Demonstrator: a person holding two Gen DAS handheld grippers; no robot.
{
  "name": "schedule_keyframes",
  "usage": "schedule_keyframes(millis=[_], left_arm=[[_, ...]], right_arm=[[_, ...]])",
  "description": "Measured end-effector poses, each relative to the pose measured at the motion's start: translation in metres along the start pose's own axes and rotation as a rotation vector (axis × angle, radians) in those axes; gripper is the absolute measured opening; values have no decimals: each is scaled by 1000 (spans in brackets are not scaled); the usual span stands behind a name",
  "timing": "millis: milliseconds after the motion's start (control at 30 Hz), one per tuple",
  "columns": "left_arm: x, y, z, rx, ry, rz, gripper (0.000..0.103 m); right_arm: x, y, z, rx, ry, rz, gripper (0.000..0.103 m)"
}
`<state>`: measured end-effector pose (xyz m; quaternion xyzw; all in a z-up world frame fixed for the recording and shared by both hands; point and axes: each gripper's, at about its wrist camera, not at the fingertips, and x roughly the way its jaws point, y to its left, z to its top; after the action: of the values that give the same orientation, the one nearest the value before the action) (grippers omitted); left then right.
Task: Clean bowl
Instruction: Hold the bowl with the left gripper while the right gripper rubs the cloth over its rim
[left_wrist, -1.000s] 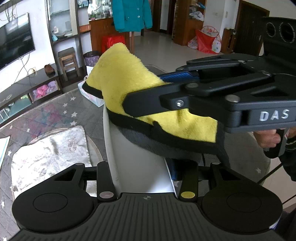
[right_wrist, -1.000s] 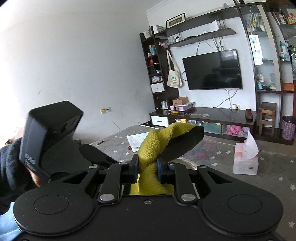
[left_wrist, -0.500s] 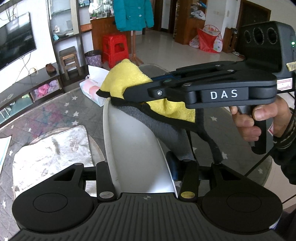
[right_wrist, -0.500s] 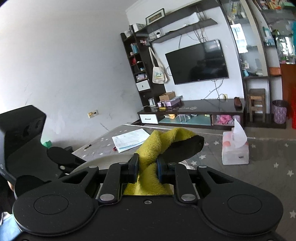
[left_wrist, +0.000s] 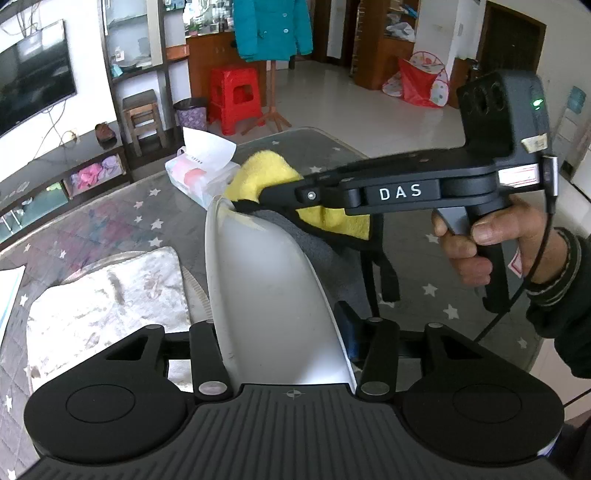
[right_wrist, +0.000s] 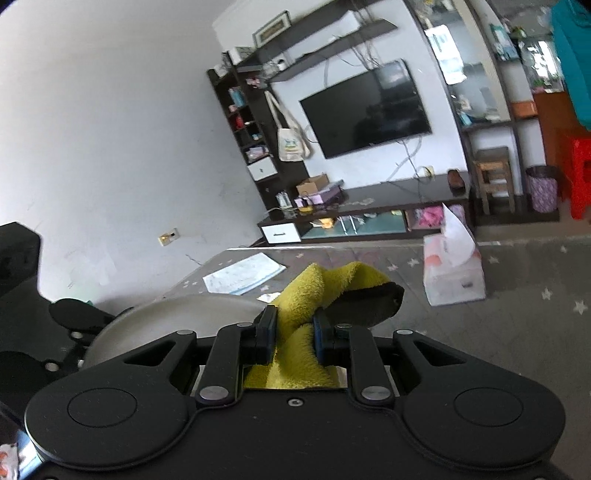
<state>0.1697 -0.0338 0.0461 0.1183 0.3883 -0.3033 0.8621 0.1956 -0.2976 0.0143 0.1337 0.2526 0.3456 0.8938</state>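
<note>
While gripped, bowl (left_wrist: 266, 295) fills left tool (left_wrist: 284, 347).

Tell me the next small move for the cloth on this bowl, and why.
Probably drag the cloth down along the bowl; the right tool pinches it at the far rim, so most of the surface lies below. The left tool, its jaws opening, straddles the bowl.

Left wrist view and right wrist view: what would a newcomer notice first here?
The white bowl stands on edge between the fingers of the left gripper, whose jaws are opening. The right gripper pinches a yellow cloth and presses it at the bowl's far rim. Behind, a tissue box lies on the starred table.
</note>
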Motion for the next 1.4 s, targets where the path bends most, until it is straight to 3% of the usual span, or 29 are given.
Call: schedule_keyframes(millis=[533,1400], left_arm=[[-3,24,2,-68,8,22,58],[2,57,5,-193,14,49,63]], right_arm=[[28,-31,-23,118,50,-26,21],[30,-34,-63,126,175,-55,21]])
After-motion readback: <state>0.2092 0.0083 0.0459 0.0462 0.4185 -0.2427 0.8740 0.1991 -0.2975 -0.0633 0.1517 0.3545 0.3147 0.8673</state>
